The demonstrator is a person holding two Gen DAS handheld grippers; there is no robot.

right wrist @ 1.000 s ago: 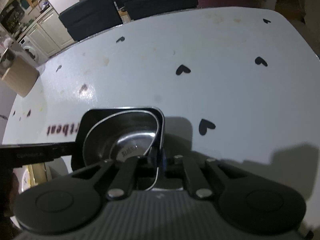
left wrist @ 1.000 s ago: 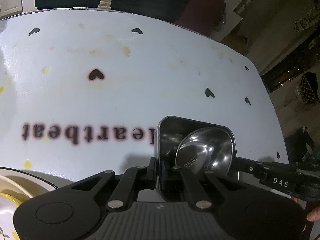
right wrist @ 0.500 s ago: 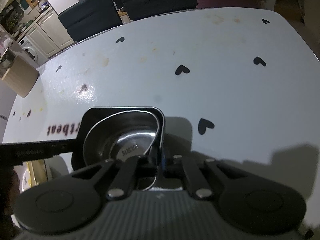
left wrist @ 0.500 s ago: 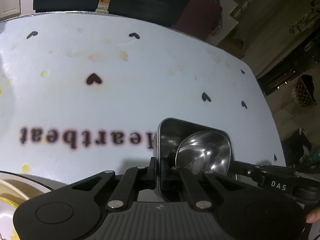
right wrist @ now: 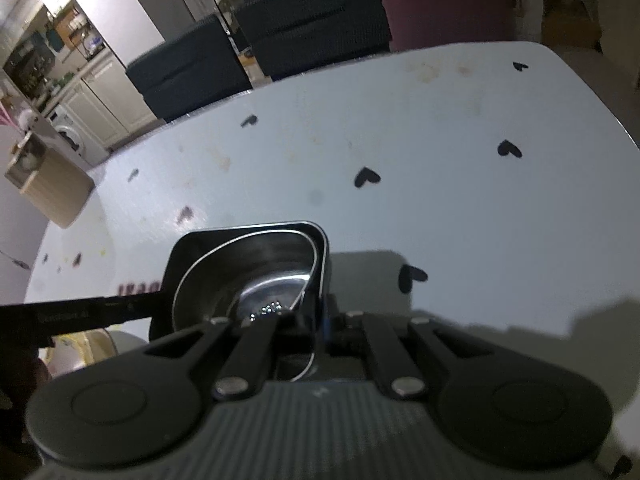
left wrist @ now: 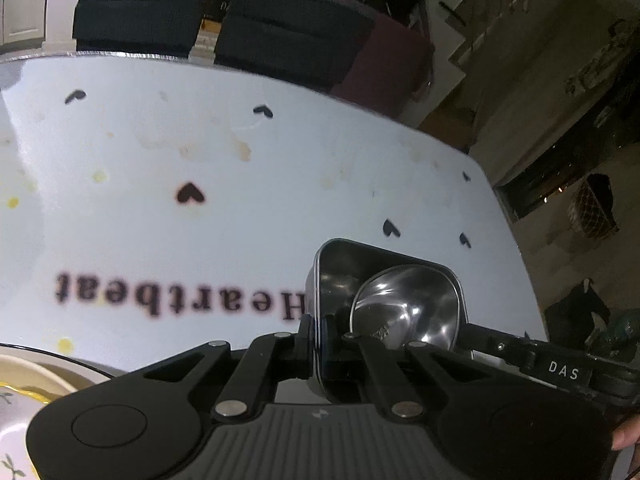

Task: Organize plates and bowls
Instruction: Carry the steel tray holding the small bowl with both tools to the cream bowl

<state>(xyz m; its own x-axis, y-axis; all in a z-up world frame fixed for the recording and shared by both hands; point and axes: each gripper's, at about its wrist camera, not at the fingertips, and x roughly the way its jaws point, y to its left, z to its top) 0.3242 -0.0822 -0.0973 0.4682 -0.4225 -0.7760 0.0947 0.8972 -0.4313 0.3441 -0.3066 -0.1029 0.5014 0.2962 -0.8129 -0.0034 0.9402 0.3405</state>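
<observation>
A square steel bowl with a smaller steel bowl nested inside is held between both grippers above the white table. My left gripper is shut on the square bowl's left wall. My right gripper is shut on the right wall, with the inner bowl against it. The right gripper's arm shows in the left wrist view. A cream plate lies at the lower left.
The table carries black hearts and the word "Heartbeat". Dark chairs stand at the far edge. A wooden box stands at the table's far left corner. The table's right edge drops to the floor.
Both grippers and the nested bowls have risen and tilted; the table looks further away and more of the room shows. The grip has not changed.
</observation>
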